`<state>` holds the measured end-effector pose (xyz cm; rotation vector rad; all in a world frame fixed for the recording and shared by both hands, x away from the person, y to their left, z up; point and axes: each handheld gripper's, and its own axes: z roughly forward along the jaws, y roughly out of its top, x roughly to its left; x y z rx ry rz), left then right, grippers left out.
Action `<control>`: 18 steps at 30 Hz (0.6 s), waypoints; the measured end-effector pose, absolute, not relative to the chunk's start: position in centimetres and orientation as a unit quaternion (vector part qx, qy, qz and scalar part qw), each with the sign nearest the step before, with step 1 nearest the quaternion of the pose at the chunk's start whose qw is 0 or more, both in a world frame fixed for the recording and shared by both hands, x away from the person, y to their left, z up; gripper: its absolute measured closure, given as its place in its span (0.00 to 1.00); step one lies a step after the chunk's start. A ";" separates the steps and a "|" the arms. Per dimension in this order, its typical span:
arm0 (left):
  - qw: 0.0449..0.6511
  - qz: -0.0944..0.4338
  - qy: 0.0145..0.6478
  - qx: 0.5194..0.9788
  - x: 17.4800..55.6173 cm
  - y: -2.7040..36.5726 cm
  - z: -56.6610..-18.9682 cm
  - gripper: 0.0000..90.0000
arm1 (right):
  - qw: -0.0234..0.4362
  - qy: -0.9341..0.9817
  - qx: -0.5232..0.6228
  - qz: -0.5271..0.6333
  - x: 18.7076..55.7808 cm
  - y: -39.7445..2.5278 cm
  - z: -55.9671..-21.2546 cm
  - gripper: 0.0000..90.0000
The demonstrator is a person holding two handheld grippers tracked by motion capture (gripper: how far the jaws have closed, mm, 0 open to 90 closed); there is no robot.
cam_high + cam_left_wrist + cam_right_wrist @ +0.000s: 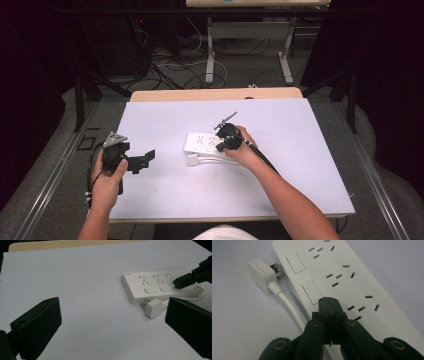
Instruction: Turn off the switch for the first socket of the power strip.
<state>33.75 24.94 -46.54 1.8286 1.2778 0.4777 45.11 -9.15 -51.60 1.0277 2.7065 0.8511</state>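
the right gripper point(329, 305), a black two-jaw tool with brass-coloured rivets, rises from the bottom centre of the right gripper view with its jaws pressed flat together and nothing between them; the joined tips rest on the top face of the long white plastic power strip point(352, 282), right at the lower corner of the middle one of its white rocker switches point(311, 291), with a second switch higher up toward the upper left of that frame. beside the strip's edge, at the left of the same frame, lies the square white plug point(260, 275) with metal prongs, its prongs touching the strip's side, and its round white cable point(290, 306) runs down toward the bottom centre under the gripper. in the high view the right gripper point(220, 146) sits just right of centre in the person's right hand point(245, 150), tips on the strip point(200, 142), the plug point(193, 160) just below the strip's left end. the left gripper point(147, 157) is held at the lower left of the high view, well apart from the strip, above the pale sheet-covered table point(300, 150); in the left gripper view its jaws stand wide apart at the bottom corners, holding nothing, and the strip point(152, 287) lies at the centre right with the plug point(153, 308) touching its near edge
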 end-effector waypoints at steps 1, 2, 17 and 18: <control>0.416 0.190 0.508 0.730 33.7 24.9 -46.5 0.01 | 0.060 0.894 0.342 0.283 45.1 -9.1 -51.6 1.00; 0.416 0.190 0.507 0.731 33.8 24.9 -46.5 0.01 | 0.059 0.894 0.344 0.281 45.1 -9.2 -51.6 1.00; 0.417 0.191 0.509 0.729 33.8 24.8 -46.6 0.01 | 0.070 0.890 0.344 0.290 45.0 -9.0 -51.8 1.00; 0.417 0.191 0.509 0.729 33.8 24.9 -46.6 0.01 | 0.074 0.892 0.338 0.291 45.0 -9.1 -51.8 1.00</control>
